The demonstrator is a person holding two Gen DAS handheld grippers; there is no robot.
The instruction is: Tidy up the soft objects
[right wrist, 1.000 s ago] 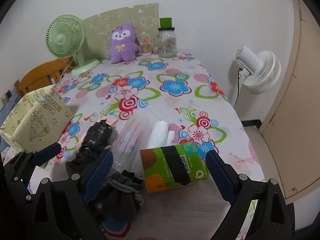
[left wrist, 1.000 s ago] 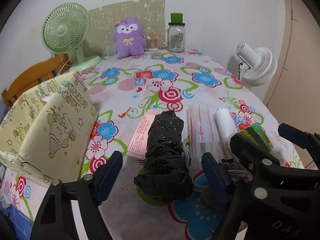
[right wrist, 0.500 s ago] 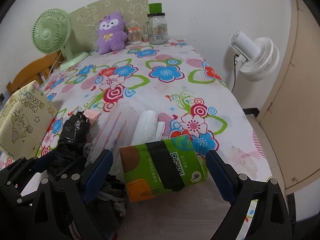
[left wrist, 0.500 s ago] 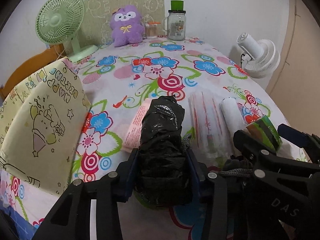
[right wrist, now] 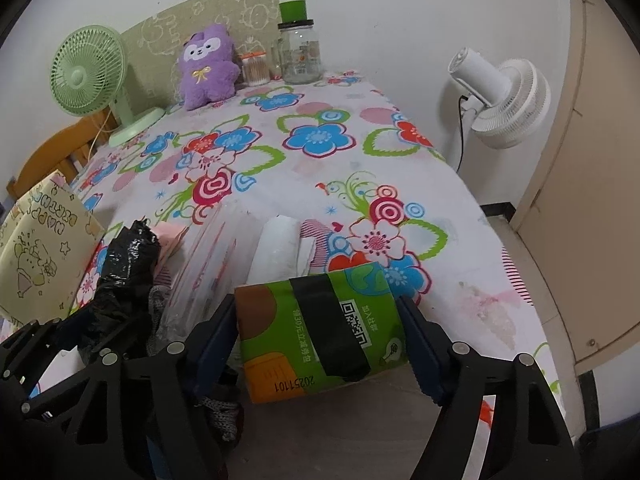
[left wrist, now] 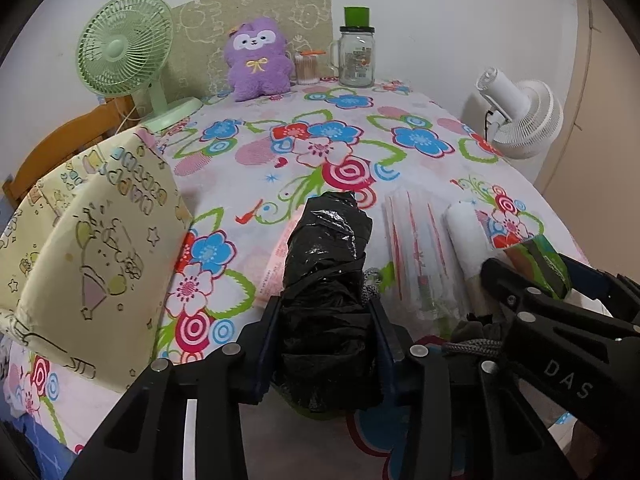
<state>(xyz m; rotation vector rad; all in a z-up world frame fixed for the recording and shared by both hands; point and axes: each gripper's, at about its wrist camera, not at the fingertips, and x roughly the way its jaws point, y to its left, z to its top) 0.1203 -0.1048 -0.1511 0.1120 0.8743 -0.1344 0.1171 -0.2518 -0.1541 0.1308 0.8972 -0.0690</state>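
Observation:
A roll of black plastic bags [left wrist: 324,248] lies on the flowered tablecloth [left wrist: 320,148] near the front edge. My left gripper [left wrist: 324,312] has its jaws closing on the roll's near end, and both blue pads press into it. To the right lies a green tissue pack [right wrist: 320,332] with a black band. My right gripper [right wrist: 316,308] is closing around it, one pad touching each end. The black roll [right wrist: 128,264] also shows at the left of the right wrist view.
A yellow cartoon-print fabric bag [left wrist: 92,240] stands at the left. Between the two grippers lie a pink pack [left wrist: 276,264], a clear red-striped pack [left wrist: 416,240], a white roll [left wrist: 464,236] and a grey knit item [right wrist: 220,404]. At the back stand a purple plush [left wrist: 258,60], a green fan [left wrist: 124,56] and a jar [left wrist: 356,56].
The left jaws went from wide open to clamped on the black roll. The right jaws narrowed from well apart until they met the ends of the green pack, and that gripper sank a little.

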